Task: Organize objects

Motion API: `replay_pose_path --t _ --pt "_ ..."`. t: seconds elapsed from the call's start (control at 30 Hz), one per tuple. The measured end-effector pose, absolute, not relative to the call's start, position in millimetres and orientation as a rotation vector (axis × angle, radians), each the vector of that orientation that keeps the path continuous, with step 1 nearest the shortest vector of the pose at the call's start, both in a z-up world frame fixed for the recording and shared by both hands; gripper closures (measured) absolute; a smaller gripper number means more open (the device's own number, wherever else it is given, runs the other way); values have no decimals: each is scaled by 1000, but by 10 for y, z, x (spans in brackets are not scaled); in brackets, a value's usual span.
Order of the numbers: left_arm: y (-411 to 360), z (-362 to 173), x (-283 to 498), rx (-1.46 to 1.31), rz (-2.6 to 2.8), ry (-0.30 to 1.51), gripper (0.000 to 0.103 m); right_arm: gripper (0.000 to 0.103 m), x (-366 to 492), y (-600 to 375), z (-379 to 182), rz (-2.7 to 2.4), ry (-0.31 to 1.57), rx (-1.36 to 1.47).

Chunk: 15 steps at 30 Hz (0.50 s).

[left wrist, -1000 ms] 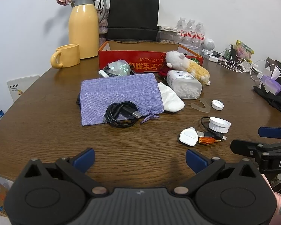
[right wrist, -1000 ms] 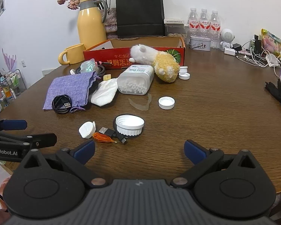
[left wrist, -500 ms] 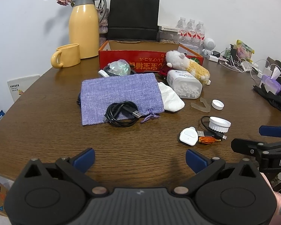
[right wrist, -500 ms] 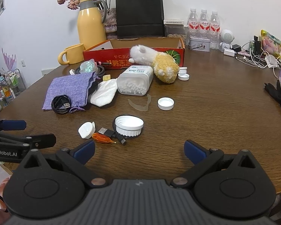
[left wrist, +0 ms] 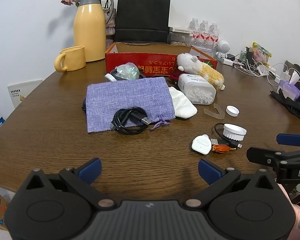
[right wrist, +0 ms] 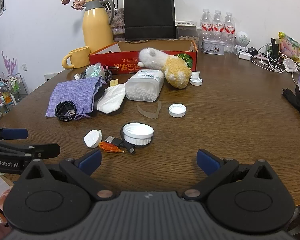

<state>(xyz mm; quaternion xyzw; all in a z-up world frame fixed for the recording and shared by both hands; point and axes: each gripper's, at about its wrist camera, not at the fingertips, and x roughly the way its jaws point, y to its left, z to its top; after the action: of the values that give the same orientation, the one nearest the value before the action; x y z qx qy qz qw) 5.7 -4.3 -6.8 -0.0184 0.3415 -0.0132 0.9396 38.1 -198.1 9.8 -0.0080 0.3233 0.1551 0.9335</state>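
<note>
Almost nothing has changed over the last second: the purple pouch [left wrist: 128, 102] lies flat mid-table with the black cable [left wrist: 130, 123] coiled on its near edge, neither moved; the white jar lid [right wrist: 138, 133] and small white case [right wrist: 93, 138] sit nearer the right gripper [right wrist: 148, 161], untouched; sorting has likely not begun; both the right gripper and the left gripper [left wrist: 149, 169] hover with jaws spread wide and empty, the right view creeping marginally closer.
</note>
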Motion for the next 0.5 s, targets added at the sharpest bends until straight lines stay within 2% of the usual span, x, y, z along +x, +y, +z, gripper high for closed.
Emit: replay_pose_path --t 0.5 --pt "-53 -89 50 -39 -27 698 0 0 386 -1975 97 318 664 -16"
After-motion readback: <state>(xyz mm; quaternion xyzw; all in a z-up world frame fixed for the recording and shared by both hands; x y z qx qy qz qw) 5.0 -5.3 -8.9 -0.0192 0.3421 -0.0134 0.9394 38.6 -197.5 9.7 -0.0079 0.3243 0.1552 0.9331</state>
